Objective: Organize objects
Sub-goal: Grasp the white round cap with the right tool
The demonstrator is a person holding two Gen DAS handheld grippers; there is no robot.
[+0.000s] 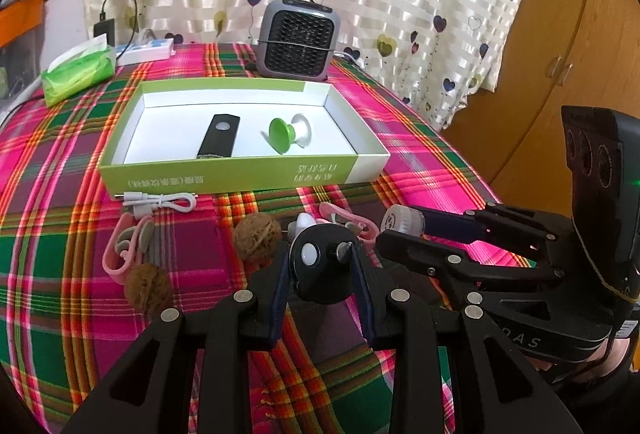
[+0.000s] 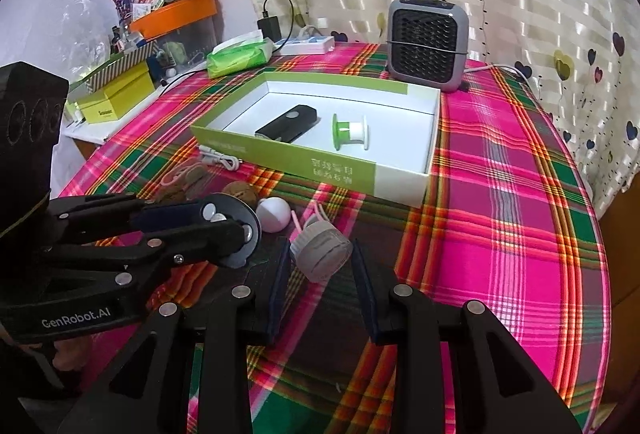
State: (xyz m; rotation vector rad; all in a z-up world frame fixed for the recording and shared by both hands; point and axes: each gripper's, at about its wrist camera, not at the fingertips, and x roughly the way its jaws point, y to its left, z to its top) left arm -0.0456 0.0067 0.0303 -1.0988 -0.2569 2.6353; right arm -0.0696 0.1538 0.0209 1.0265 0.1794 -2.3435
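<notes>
An open green-and-white box [image 1: 224, 177] [image 2: 304, 161] on the plaid table holds a black remote [image 1: 220, 135] [image 2: 286, 123] and a green-and-white spool [image 1: 288, 131] [image 2: 350, 129]. My left gripper [image 1: 322, 274] is shut on a black round clip-on device [image 1: 320, 270] [image 2: 236, 230], held just above the cloth. My right gripper [image 2: 322, 262] [image 1: 404, 230] is shut on a small white cylindrical cap [image 2: 320, 254] [image 1: 402, 222]. In front of the box lie two walnuts [image 1: 256, 238], pink earpieces [image 1: 128, 246], a white cable [image 1: 160, 201] and a white ball [image 2: 273, 213].
A grey fan heater [image 1: 298, 35] [image 2: 426, 37] stands behind the box. A green tissue pack [image 1: 78, 73] and a white power strip [image 1: 146, 49] sit at the far left. A wooden cabinet [image 1: 560, 53] stands to the right of the table.
</notes>
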